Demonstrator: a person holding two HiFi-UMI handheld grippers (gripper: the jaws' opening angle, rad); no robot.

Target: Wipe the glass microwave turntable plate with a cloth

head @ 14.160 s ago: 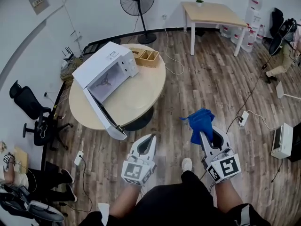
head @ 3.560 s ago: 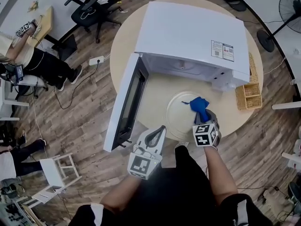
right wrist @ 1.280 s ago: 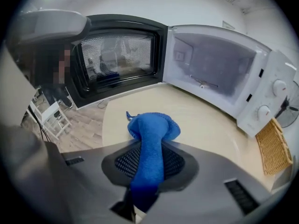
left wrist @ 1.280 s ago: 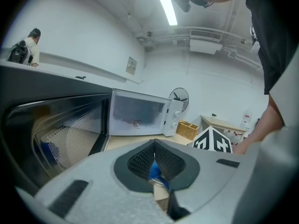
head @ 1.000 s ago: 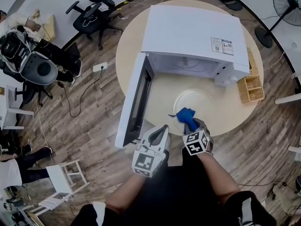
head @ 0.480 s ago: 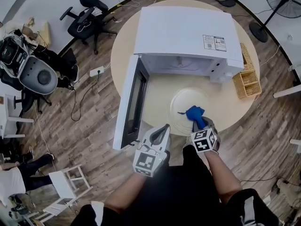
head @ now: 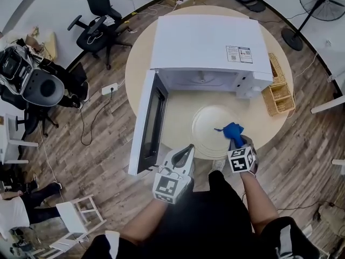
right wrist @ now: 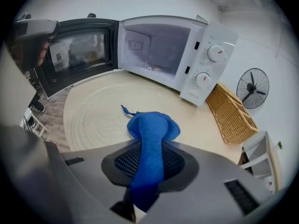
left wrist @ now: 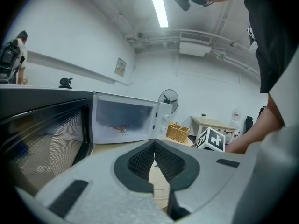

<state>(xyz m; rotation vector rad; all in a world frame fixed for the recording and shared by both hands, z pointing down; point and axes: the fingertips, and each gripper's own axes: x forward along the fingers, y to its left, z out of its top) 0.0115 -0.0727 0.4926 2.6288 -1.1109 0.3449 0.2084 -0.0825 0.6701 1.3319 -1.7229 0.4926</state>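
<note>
The glass turntable plate [head: 207, 124] [right wrist: 100, 111] lies flat on the round table in front of the open microwave [head: 207, 42]. My right gripper [head: 236, 141] [right wrist: 152, 146] is shut on a blue cloth [head: 233, 130] [right wrist: 152, 134], whose bunched end rests on the plate's right edge. My left gripper [head: 186, 151] [left wrist: 154, 160] hangs shut and holds nothing, off the table's near edge, left of the plate.
The microwave door [head: 146, 123] hangs open to the left, and its cavity [right wrist: 156, 48] has no plate in it. A wicker basket [head: 279, 93] [right wrist: 229, 113] stands right of the microwave. The round table [head: 259, 128] ends just before my grippers. Office chairs [head: 99, 9] stand at the far left.
My right gripper has carried the cloth across the plate, from its near-left part a second ago to its right edge now. The left gripper has stayed where it was.
</note>
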